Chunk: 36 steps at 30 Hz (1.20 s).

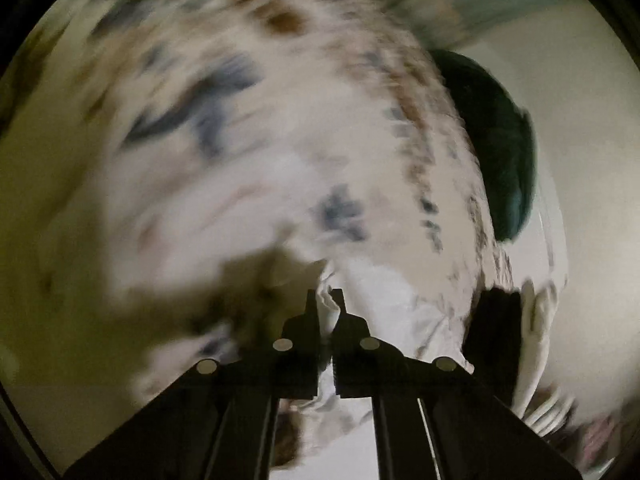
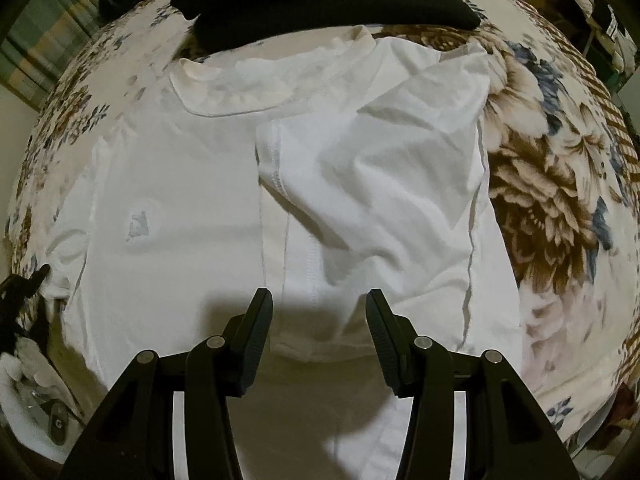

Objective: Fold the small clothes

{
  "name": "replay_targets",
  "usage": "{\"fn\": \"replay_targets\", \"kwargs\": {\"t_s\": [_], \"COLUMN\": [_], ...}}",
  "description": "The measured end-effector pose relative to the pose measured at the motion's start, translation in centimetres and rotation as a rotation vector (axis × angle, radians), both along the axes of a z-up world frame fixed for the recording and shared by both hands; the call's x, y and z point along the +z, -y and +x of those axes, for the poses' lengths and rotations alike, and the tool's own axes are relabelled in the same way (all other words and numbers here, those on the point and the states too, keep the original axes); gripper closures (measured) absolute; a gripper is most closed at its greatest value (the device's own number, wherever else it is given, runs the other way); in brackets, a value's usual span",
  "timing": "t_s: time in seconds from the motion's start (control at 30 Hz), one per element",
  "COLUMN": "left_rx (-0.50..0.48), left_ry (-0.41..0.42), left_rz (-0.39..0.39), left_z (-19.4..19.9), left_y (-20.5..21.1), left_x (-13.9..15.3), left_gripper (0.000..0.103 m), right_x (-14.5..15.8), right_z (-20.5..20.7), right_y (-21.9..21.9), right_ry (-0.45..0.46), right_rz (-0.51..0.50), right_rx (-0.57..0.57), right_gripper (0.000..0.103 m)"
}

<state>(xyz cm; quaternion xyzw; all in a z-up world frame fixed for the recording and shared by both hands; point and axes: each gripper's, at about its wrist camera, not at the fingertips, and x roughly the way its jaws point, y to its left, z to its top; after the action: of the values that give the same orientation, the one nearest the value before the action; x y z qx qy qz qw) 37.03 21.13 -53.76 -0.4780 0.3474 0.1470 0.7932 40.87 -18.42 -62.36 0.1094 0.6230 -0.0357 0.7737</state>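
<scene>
A white T-shirt [image 2: 192, 208] lies on a floral bedspread [image 2: 552, 184], collar away from me, its right side folded over the middle. My right gripper [image 2: 318, 300] is open and empty, just above the shirt's near hem. My left gripper [image 1: 329, 304] is shut on a bunched edge of the white shirt [image 1: 404, 304]; that view is motion-blurred. The left gripper also shows at the left edge of the right wrist view [image 2: 28, 284], by the shirt's left sleeve.
A stack of folded black clothes [image 2: 320, 4] lies beyond the collar, with something white on top. A dark green item [image 1: 504, 144] lies past the bedspread in the left wrist view. Striped fabric [image 2: 44, 40] is at far left.
</scene>
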Motion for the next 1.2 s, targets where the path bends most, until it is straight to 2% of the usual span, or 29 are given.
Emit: {"fn": "replay_targets", "kwargs": {"t_s": [0.07,0.17,0.23,0.3,0.4,0.43,0.5,0.57,0.63,0.7,0.77,0.9,1.03,1.1,1.13,1.17,1.2], "left_rx": [-0.078,-0.258,-0.399,-0.574,-0.782,-0.821,-0.834,-0.803,-0.764,-0.684,-0.607,-0.531,-0.527,-0.541,-0.552,-0.565,-0.574], "left_ry": [0.042,0.104,0.106,0.085,-0.029,-0.090,-0.137,-0.153,-0.166,-0.168,-0.174,-0.194,-0.240,-0.288,-0.317,-0.328,-0.335], "left_rz": [0.118,0.228,0.238,0.190,0.171,0.158,0.145,0.162,0.175,0.203,0.211,0.229,0.309,0.343,0.360,0.362,0.369], "left_z": [1.2,2.8,3.7,4.4,4.3,3.9,2.8,1.8,1.3,0.8,1.0,3.0,5.4,6.4,6.7,6.6,6.6], "left_y": [1.9,7.0,11.3,16.3,21.8,22.9,23.0,22.0,20.5,18.2,15.5,13.5,13.1,13.5,13.5,13.2,12.8], "left_x": [2.8,6.3,6.9,5.8,2.8,1.6,1.0,1.5,2.1,2.5,2.3,1.2,-0.1,-1.5,-2.1,-2.7,-3.0], "left_gripper": [0.101,0.101,0.101,0.100,0.098,0.098,0.097,0.087,0.057,0.047,0.047,0.047,0.047,0.047,0.047,0.046,0.045], "right_x": [0.0,-0.2,-0.3,-0.5,-0.6,-0.5,-0.1,0.6,1.4,2.0,2.4,2.1,-0.5,-2.8,-3.7,-4.2,-4.0], "right_z": [-0.1,-0.4,-0.7,-1.0,-1.5,-1.6,-1.8,-1.8,-1.5,-0.7,0.9,5.5,11.1,13.3,14.1,14.5,14.7], "right_y": [0.2,0.5,0.9,1.6,2.8,3.3,4.2,4.8,5.3,5.6,5.3,3.6,1.5,0.5,0.5,0.2,-0.1], "right_ry": [0.001,-0.001,-0.008,-0.019,-0.042,-0.049,-0.052,-0.046,-0.030,-0.019,-0.020,-0.015,-0.037,-0.099,-0.116,-0.104,-0.079], "right_rz": [-0.001,-0.003,-0.004,-0.005,-0.001,0.002,0.009,0.019,0.045,0.113,0.208,0.370,0.401,0.410,0.408,0.418,0.363], "right_rx": [-0.006,-0.016,-0.025,-0.041,-0.069,-0.079,-0.091,-0.090,-0.088,-0.079,-0.053,-0.006,0.056,0.081,0.078,0.085,0.103], "right_gripper": [0.052,0.052,0.052,0.052,0.052,0.052,0.052,0.052,0.052,0.052,0.052,0.050,0.049,0.050,0.057,0.090,0.100]}}
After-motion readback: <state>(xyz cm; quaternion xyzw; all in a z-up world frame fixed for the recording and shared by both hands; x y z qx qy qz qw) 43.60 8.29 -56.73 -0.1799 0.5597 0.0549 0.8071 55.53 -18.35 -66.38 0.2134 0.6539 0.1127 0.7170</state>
